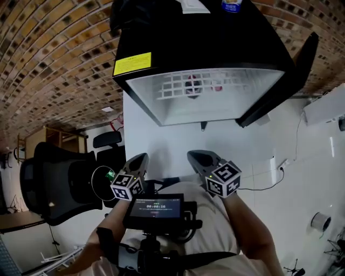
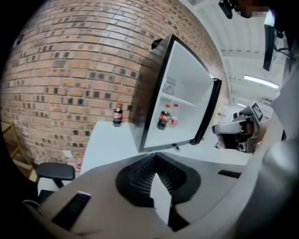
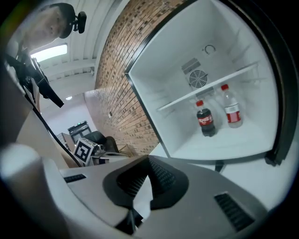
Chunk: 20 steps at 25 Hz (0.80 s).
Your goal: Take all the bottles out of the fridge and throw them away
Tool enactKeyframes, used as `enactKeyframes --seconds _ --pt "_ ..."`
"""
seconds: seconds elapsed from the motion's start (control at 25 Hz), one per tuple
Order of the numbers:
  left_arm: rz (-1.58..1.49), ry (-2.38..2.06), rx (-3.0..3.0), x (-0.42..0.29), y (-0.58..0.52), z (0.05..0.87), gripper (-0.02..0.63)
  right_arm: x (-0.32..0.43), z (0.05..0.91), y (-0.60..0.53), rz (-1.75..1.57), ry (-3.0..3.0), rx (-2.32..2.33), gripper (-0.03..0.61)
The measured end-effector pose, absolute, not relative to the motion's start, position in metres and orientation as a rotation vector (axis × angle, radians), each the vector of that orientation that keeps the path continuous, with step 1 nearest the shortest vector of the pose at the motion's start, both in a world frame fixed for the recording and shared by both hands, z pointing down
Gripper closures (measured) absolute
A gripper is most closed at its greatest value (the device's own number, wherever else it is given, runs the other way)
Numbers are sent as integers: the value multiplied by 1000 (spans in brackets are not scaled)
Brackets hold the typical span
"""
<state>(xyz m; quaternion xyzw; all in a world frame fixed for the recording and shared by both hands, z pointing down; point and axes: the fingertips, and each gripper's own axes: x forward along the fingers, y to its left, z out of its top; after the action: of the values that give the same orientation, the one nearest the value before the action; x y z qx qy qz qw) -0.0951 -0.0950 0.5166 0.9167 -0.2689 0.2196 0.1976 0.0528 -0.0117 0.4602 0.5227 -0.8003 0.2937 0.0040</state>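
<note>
A black mini fridge (image 1: 215, 38) stands open ahead, its door (image 1: 280, 81) swung to the right. On its white floor stand a dark cola bottle (image 3: 205, 119) and a clear bottle with a red label (image 3: 232, 112); both also show as the cola bottle (image 2: 163, 119) and clear bottle (image 2: 174, 114). Another cola bottle (image 2: 117, 114) stands outside, left of the fridge by the brick wall. My left gripper (image 1: 140, 159) (image 2: 156, 158) is shut and empty, short of the fridge. Beside it my right gripper (image 1: 200, 158) (image 3: 149, 159) is also shut and empty, pointing at the fridge's inside.
A black office chair (image 1: 59, 183) stands at the left. A cable runs to a socket (image 1: 281, 163) at the right. A bottle with a blue label (image 1: 232, 5) shows at the top edge over the fridge. A small screen (image 1: 156, 207) hangs at the person's chest.
</note>
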Motion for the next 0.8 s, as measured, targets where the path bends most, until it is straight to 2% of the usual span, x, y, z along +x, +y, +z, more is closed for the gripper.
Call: enactKeyframes --seconds 0.36,0.8 --pt "565 -449 2671 40 -60 469 612 135 457 15 923 -2435 1814 575" --pt "506 -319 2748 76 -43 442 614 152 451 15 894 -2462 1802 575"
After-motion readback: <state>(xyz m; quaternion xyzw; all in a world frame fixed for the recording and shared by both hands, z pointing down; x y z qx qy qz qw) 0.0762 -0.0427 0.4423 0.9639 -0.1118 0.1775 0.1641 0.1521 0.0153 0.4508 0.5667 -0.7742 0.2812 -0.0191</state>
